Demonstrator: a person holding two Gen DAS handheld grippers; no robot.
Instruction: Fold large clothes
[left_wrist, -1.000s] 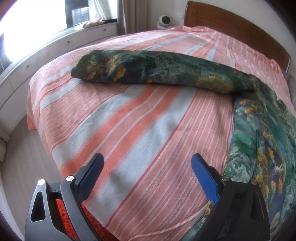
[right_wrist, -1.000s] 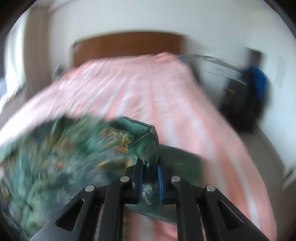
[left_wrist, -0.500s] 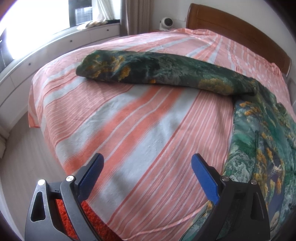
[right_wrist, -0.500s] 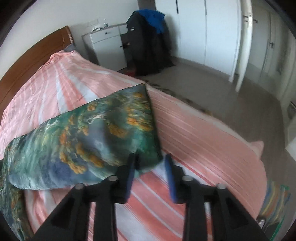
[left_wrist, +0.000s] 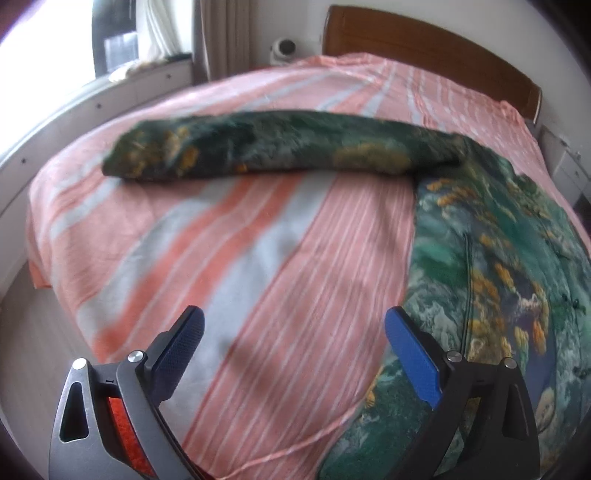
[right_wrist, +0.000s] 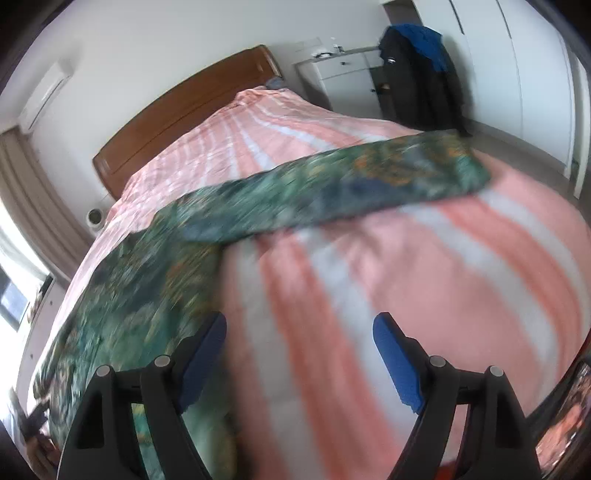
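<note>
A large green shirt with orange print lies spread on the striped pink bed. In the left wrist view its body (left_wrist: 498, 266) fills the right side and one sleeve (left_wrist: 280, 151) stretches leftward across the bed. My left gripper (left_wrist: 293, 343) hovers open over bare bedspread near the shirt's lower edge, holding nothing. In the right wrist view the other sleeve (right_wrist: 332, 188) lies out flat to the right and the body (right_wrist: 140, 291) runs down the left. My right gripper (right_wrist: 299, 343) is above the bedspread, its jaws opening with nothing between them.
The bedspread (left_wrist: 229, 266) drops off at the near and left edges. A wooden headboard (right_wrist: 184, 110) stands at the far end. A white dresser (right_wrist: 340, 74) and dark hanging clothes (right_wrist: 417, 62) are beside the bed. A window ledge (left_wrist: 92, 99) runs along the left.
My right gripper let go of the sleeve end, laid it flat on the bed, drew back and rolled while its jaws widened. The left gripper stayed open and nearly still.
</note>
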